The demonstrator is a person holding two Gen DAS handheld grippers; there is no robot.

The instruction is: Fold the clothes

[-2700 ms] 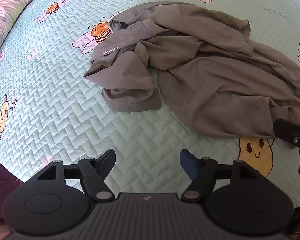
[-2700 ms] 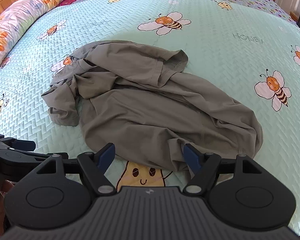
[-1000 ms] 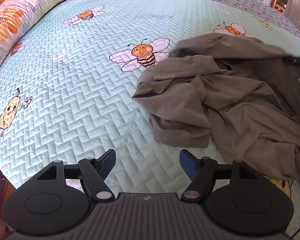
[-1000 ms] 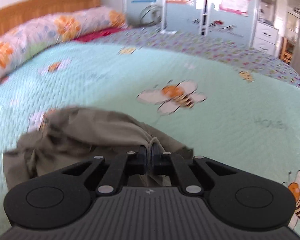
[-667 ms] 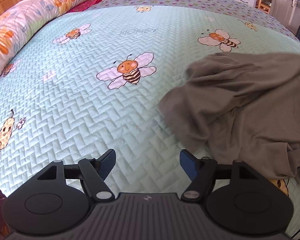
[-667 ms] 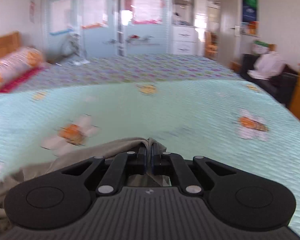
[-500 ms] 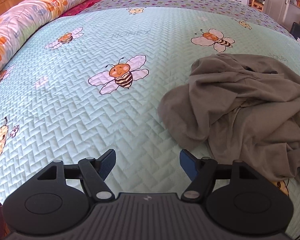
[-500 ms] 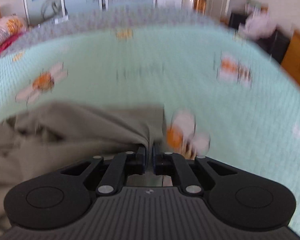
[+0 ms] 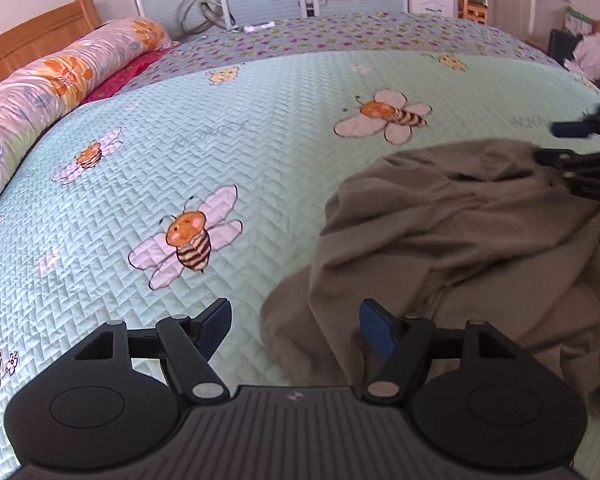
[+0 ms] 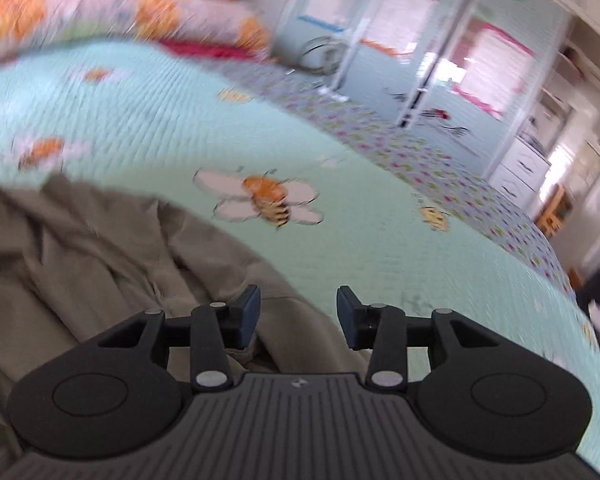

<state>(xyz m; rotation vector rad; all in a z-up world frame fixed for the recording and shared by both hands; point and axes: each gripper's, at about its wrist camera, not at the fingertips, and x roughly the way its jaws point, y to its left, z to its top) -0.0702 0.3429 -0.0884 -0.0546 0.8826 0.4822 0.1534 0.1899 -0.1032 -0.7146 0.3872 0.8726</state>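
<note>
Grey shirt (image 9: 480,248) lying crumpled on quilt (image 9: 260,152); right gripper (image 10: 298,312) just opening, releasing it; left gripper (image 9: 294,330) hovering spread, empty.

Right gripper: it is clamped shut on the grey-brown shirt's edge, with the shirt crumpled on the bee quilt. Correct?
Not clamped. The right wrist view shows the right gripper with jaws apart, just opened, pads off the grey-brown shirt. The shirt does lie crumpled on the bee quilt.
</note>
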